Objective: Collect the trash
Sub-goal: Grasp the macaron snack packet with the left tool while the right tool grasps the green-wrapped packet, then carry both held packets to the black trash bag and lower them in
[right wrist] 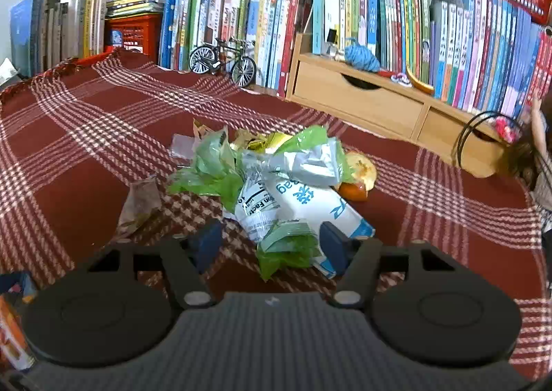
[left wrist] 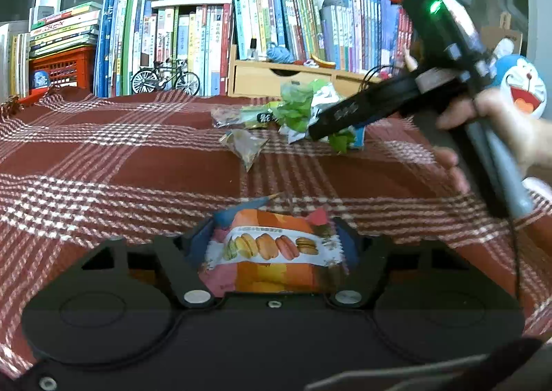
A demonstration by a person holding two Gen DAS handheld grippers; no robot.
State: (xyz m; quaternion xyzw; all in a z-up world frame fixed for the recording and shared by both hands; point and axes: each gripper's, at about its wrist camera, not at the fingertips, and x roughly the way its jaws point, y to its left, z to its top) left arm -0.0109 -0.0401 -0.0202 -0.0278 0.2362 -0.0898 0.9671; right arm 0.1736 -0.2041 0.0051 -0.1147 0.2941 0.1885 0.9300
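An orange snack wrapper printed with macarons (left wrist: 276, 249) lies on the red checked cloth (left wrist: 120, 163), and my left gripper (left wrist: 272, 239) is shut on it, a blue pad pressing each side. Further back sits a trash pile (left wrist: 300, 108) of green, white and silver wrappers. My right gripper (left wrist: 317, 130), held by a hand (left wrist: 500, 125), points into that pile. In the right wrist view the right gripper (right wrist: 269, 246) is open; a green wrapper (right wrist: 289, 246) and the end of a white bag (right wrist: 310, 201) lie between its pads, nearer the right one. A brownish clear wrapper (right wrist: 138, 204) lies left of the pile.
Orange peel (right wrist: 358, 173) lies behind the pile. A row of books (right wrist: 379, 11), a toy bicycle (right wrist: 224, 59) and a wooden drawer box (right wrist: 362, 97) line the back. Red baskets (left wrist: 58, 70) stand at the far left and on the books; a blue plush toy (left wrist: 521, 84) sits at the right.
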